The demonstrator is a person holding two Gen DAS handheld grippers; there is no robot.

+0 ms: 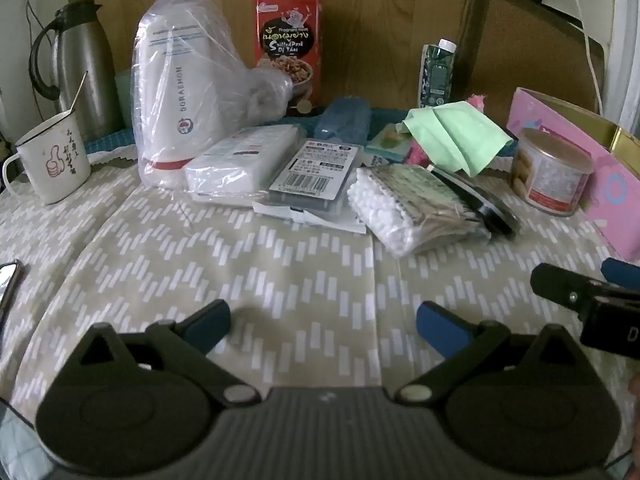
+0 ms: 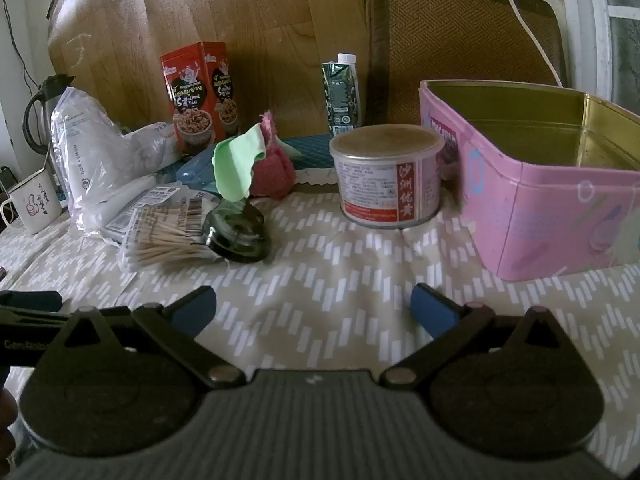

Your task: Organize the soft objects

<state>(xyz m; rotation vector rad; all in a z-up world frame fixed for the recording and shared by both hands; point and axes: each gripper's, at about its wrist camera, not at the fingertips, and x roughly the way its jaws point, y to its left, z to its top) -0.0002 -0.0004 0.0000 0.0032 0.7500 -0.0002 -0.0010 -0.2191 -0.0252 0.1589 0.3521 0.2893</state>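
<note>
1. Beyond both sets of jaws, across a bare stretch of the patterned tabletop (image 2: pixel 320 264), lie the soft things: a green cloth (image 2: pixel 236 168) draped over a pink fluffy cloth (image 2: pixel 276 172), with a blue towel roll (image 1: pixel 342 118) further back.
2. From the right gripper (image 2: pixel 312 308) the green cloth sits ahead and to the left, well apart from the jaws; the open pink tin (image 2: pixel 560 208) stands ahead and to the right, nearer.
3. From the left gripper (image 1: pixel 323 326) the same green cloth (image 1: pixel 456 136) lies ahead and to the right, behind a pack of cotton swabs (image 1: pixel 404 212) and a dark round case (image 1: pixel 476 200).
4. Both sets of jaws stand wide, with nothing between them.
5. My judgement: the right hand is better placed, with cloth and tin both in its reach; the cloth is crumpled, with no clear long axis, so a pinch on its raised fold would serve.
</note>
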